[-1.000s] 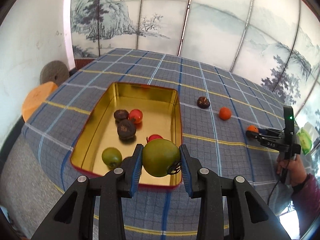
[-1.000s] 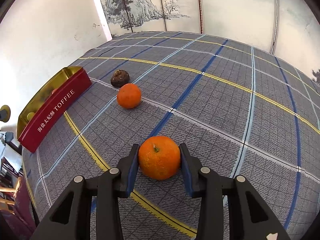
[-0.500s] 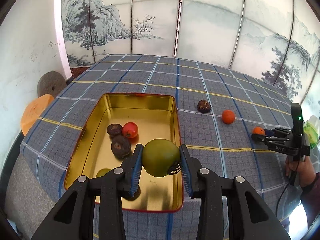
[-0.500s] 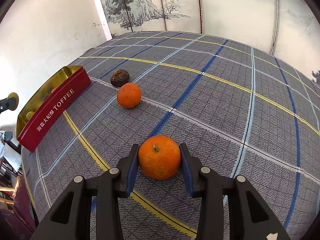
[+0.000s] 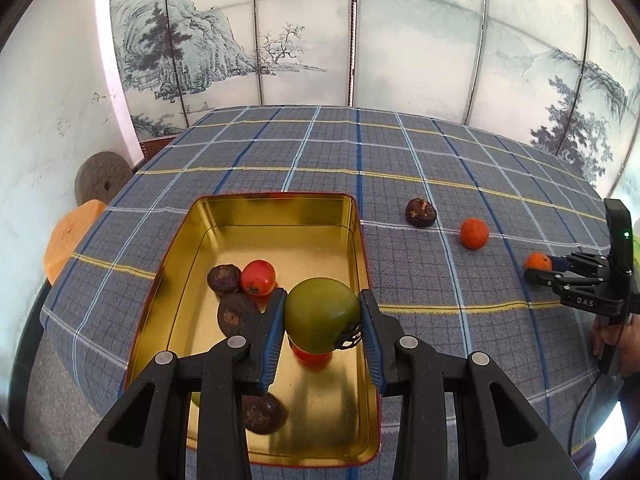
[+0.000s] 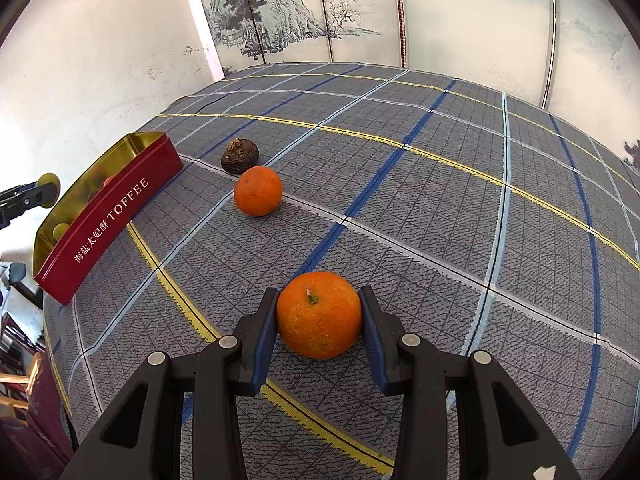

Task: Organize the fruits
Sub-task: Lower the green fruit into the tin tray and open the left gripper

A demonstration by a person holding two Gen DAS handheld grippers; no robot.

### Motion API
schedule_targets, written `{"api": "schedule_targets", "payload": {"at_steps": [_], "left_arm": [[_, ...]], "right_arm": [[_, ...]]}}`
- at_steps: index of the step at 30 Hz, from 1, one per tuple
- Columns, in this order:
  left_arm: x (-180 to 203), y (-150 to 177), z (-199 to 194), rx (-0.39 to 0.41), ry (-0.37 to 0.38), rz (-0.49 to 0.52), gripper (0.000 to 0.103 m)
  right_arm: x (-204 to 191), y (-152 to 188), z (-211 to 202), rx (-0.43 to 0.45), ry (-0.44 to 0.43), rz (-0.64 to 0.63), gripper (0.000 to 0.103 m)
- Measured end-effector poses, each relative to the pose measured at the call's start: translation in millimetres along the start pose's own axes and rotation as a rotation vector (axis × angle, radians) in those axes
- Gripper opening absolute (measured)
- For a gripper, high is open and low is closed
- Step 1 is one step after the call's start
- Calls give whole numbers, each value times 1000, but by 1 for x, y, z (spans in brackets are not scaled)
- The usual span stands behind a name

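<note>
At the left, a green fruit (image 5: pixel 322 314) is held between the blue pads of the left gripper (image 5: pixel 323 330), which is closed onto its sides, and it is carried above the open gold tin (image 5: pixel 276 210). Below it, on the tin floor, a red fruit (image 5: pixel 258 277), several dark wrinkled fruits (image 5: pixel 224 279) and another red fruit (image 5: pixel 312 356) directly underneath are seen. The step in hand is judged to be the release of the green fruit into the tin. It would be done well if the fruit were lowered close to a bare patch of the floor, slightly aside from the red fruit beneath, before the pads are parted, so that rolling and bruising are avoided.

Further right, on the plaid cloth (image 5: pixel 400 152), a dark fruit (image 5: pixel 420 212) and an orange (image 5: pixel 474 233) lie near each other, well apart from the tin. At the far right, a second orange (image 6: pixel 319 315) is enclosed by the right gripper (image 6: pixel 320 328), whose pads are pressed to its sides; the fruit appears to rest on the cloth.

The tin's interior and contents are shown only by the left wrist view. The red outer wall with the word TOFFEE, and the contact of the pads with the second orange, are made plain only by the right wrist view, where the left tool is glimpsed at the edge.
</note>
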State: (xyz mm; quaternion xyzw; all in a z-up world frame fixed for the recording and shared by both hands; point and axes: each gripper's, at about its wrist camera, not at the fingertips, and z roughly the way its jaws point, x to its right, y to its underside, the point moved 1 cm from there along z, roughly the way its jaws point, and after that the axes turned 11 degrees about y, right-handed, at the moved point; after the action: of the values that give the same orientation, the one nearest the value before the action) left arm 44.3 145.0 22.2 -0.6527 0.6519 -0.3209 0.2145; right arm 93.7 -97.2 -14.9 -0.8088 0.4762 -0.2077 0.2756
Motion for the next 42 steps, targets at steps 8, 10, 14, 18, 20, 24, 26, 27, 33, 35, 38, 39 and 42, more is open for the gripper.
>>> {"api": "schedule_targets", "payload": {"at_steps": [8,10,14,18,20,24,26,27,33,35,38,39,42], "left_arm": [[1,-8,24,-36,-22,30,37],[0,-9,30,-44,-27,33,37],[0,-11,39,-55,-34,36,37],[-2,-14,44,-67,-40,41,37],[-2,-15,48,-75,-45,45,37],[-3,-17,54,-92,-52,45,38],[-4,-18,59,-100,-59,44,38],[-4,-18,59,-102,-62,45,38],[-4,-20,64,-107,-81,54,38],[-5,-21,66,-113,-86,52,38],[-6,-21,69,-124,-93,48,38],[-6,-21,69,-128,-95,47,38],[-6,-21,70,-133,-102,41,39]], "right_arm": [[0,0,0,0,0,0,37],[0,0,0,0,-1,0,37],[0,0,0,0,-1,1,37],[0,0,0,0,-1,1,37],[0,0,0,0,-1,1,37],[0,0,0,0,-1,1,37],[0,0,0,0,-1,1,37],[0,0,0,0,-1,1,37],[0,0,0,0,-1,1,37],[0,0,0,0,-1,1,37],[0,0,0,0,-1,0,37],[1,0,0,0,-1,1,37],[0,0,0,0,-1,1,37]]}}
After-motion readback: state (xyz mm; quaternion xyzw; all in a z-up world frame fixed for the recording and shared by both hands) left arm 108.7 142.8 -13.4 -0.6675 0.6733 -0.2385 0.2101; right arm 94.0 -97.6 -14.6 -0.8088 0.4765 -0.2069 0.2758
